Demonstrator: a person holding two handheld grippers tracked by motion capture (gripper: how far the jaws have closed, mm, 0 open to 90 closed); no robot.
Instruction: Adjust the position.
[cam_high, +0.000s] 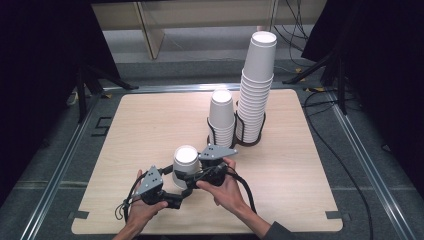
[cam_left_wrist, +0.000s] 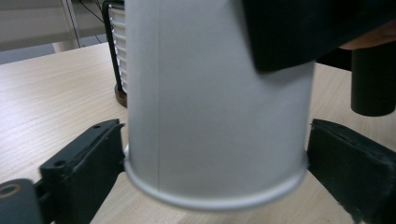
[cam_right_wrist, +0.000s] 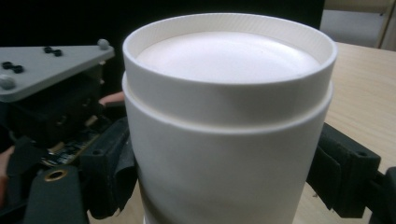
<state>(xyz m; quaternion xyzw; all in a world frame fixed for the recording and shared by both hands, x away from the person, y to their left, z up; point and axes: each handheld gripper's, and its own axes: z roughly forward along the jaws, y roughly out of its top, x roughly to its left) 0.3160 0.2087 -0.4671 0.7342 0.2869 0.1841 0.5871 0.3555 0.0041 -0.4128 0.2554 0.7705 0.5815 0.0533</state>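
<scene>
Cup (cam_left_wrist: 215, 107) upside down between both grippers, near table (cam_high: 150, 125) front.
Left gripper (cam_high: 181, 192) jaws stand spread beside the cup's rim, just clear of it; right gripper (cam_high: 187, 175) pinches the cup higher up. Two cup stacks (cam_high: 255, 90) stand behind.

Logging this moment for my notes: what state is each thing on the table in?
Held cup: upside down, two nested, between both claws.
Left claw: open, pads beside the rim.
Right claw: around the cup; grip unclear.
Short stack: inverted, in holder.
Tall stack: inverted, in holder, leaning slightly.
</scene>
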